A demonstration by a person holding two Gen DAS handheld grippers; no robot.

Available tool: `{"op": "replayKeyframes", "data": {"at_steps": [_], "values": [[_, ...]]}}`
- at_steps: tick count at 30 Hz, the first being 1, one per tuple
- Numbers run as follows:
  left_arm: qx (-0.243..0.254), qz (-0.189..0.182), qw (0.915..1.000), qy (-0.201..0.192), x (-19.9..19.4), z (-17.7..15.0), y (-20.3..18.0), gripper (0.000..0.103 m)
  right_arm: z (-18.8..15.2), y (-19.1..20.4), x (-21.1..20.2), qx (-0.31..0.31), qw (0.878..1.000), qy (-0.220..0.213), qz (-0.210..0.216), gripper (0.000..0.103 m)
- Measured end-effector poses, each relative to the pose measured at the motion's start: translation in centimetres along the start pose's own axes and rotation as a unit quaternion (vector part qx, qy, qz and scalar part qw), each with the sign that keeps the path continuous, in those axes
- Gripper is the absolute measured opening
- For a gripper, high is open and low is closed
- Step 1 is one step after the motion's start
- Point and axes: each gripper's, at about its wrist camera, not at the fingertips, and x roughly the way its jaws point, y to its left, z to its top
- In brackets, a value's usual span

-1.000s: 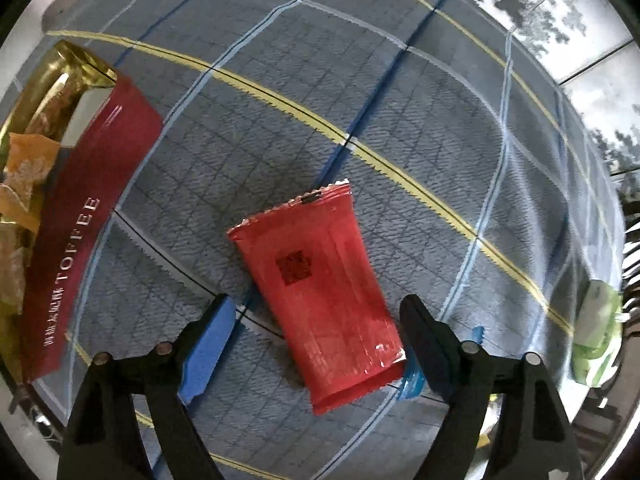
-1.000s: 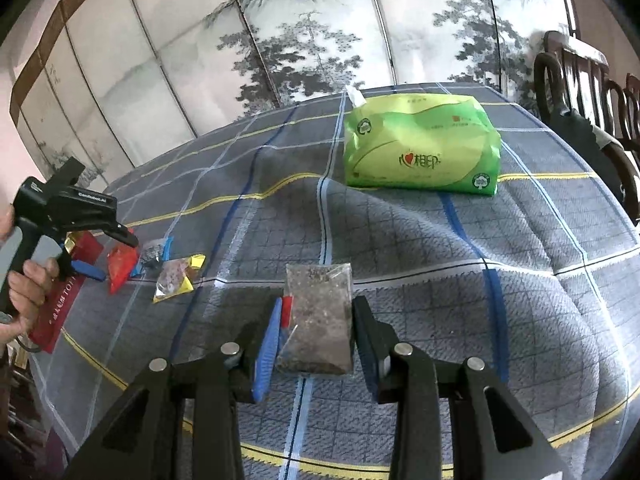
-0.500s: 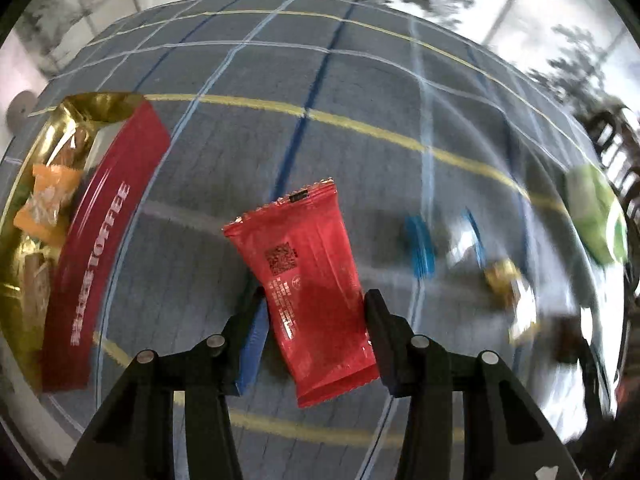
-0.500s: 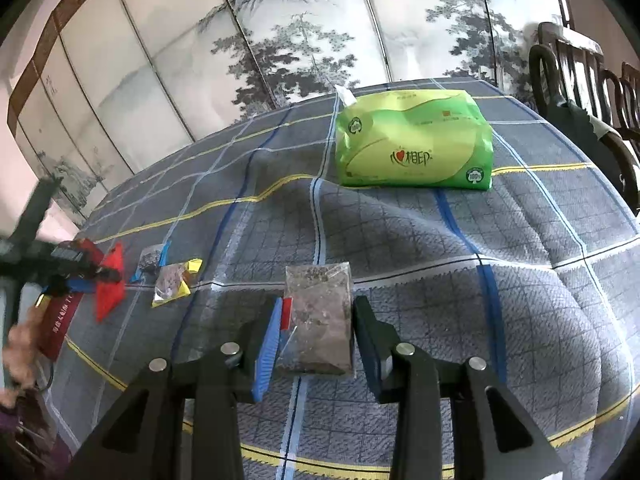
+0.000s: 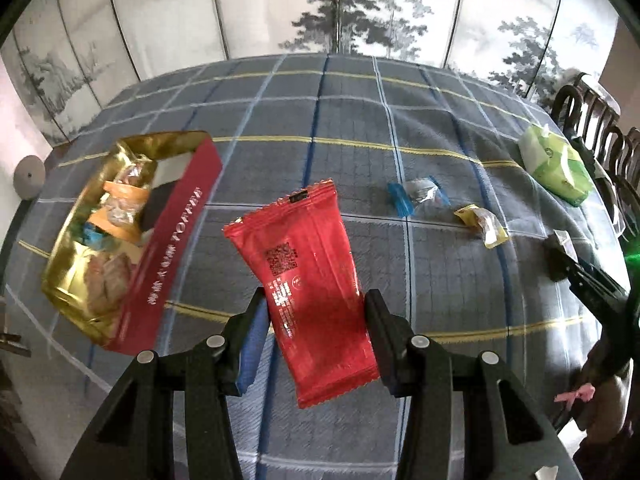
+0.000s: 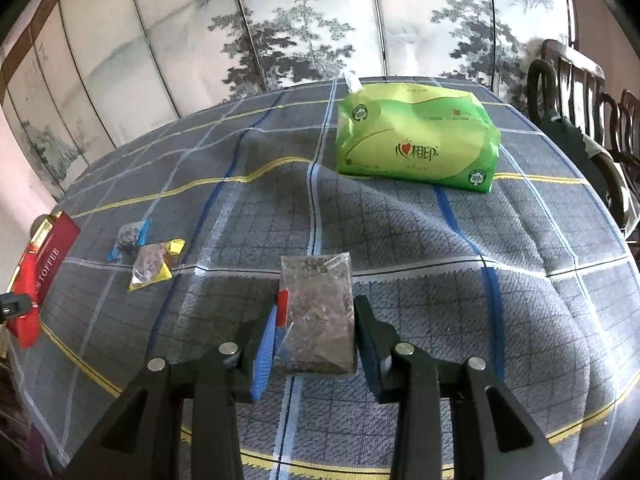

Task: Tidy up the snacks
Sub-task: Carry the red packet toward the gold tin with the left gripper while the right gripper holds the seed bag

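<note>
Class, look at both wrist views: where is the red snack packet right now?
The red snack packet is clamped in the left gripper, lifted above the checked tablecloth, just right of the open toffee box; in the right wrist view it shows at far left.

Daylit, sharp frames; fisheye bends the edges, soft shadows under each gripper.

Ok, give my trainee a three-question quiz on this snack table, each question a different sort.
1. True or false: the left gripper holds the red packet.
2. The toffee box is: A) shut, B) open with sweets inside, C) upside down.
3. Fill in: the right gripper is shut on a ____ packet.

Key: 1 true; 2 B; 3 clear, with dark contents. Loose on the tablecloth lie the blue-ended sweet and the yellow-ended sweet.
</note>
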Motion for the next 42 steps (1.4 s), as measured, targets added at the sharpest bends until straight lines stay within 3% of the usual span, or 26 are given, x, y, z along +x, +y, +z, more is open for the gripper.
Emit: {"op": "replayKeyframes", "data": {"at_steps": [18,42], "values": [[-0.006,0.014,0.9995,-0.027,-2.7,-2.3,3.8,0.044,-0.3,1.7,-0.1,-0.033,0.999,0.007,-0.043,0.036],[-0.032,0.044,0.9977,-0.041,-3.2,-3.0,8.0,0.044,-0.4,2.5,0.0,-0.049,0.997,0.011,-0.064,0.036]]}}
